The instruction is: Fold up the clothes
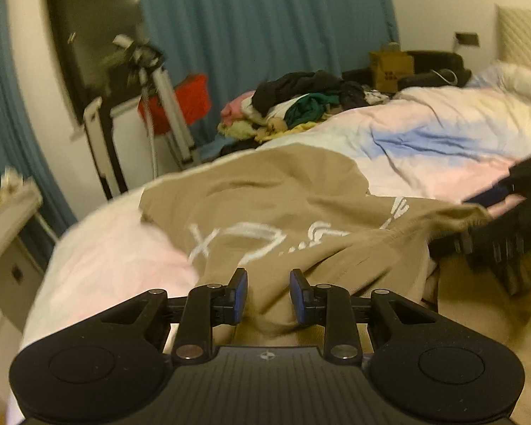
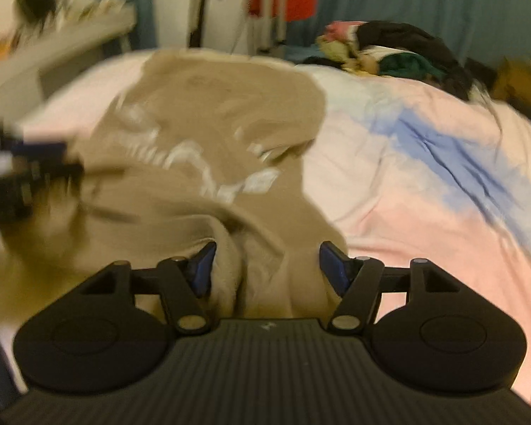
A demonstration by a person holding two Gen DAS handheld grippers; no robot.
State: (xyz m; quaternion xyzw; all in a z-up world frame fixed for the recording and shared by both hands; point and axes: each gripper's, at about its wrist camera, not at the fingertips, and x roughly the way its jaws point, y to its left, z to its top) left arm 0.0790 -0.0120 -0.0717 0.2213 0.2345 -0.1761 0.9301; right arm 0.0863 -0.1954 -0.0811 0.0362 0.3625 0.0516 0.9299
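Note:
A tan T-shirt [image 1: 265, 202] with white lettering lies rumpled on the bed; it also shows in the right wrist view [image 2: 209, 113]. My left gripper [image 1: 268, 288] is open, its blue pads either side of a fold of the shirt's near edge. My right gripper [image 2: 267, 264] is open wide over a bunched fold of the shirt. The right gripper also shows at the right edge of the left wrist view [image 1: 506, 226], touching the shirt's hem. The left gripper shows blurred at the left edge of the right wrist view [image 2: 21, 173].
The bed has a pink, white and blue cover [image 1: 424, 134]. A pile of mixed clothes [image 1: 301, 106] lies at its far side. A tripod [image 1: 159, 106], a red box [image 1: 180, 102] and blue curtains [image 1: 265, 17] stand behind. A white cabinet [image 1: 7, 233] is at the left.

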